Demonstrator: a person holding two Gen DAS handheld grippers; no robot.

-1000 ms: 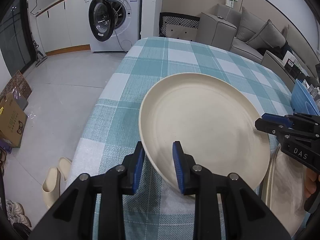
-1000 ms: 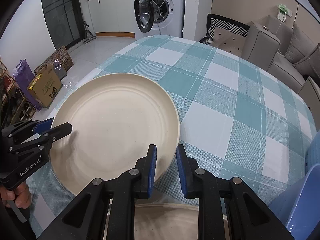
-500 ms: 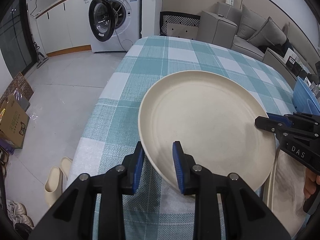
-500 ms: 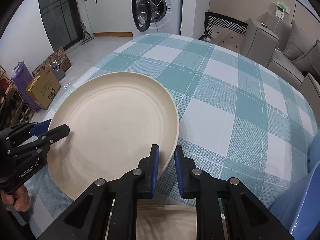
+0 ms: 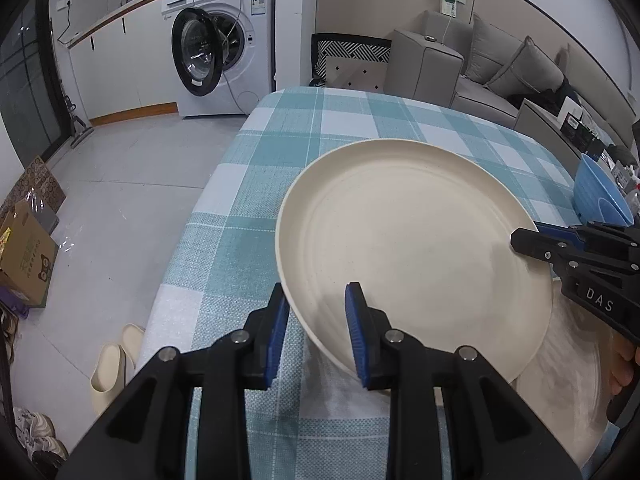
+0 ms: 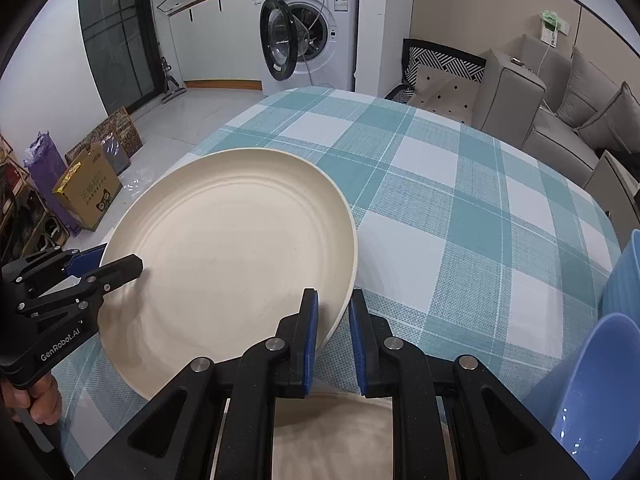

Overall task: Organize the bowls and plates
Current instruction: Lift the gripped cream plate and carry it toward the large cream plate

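Observation:
A large cream plate is held in the air above the checked table, gripped at two opposite edges. My left gripper is shut on its near-left rim; it shows at the left of the right wrist view. My right gripper is shut on the plate's right rim; it shows at the right of the left wrist view. Another cream plate lies on the table under the right gripper, also seen in the left wrist view. Blue bowls stand at the right.
The table with its teal checked cloth has its left edge beside an open floor. A washing machine with its door open, a grey sofa, cardboard boxes and slippers surround it.
The plate has risen and shifted a little toward the right, over the lower plate, with both grippers still holding it. The table looks farther below.

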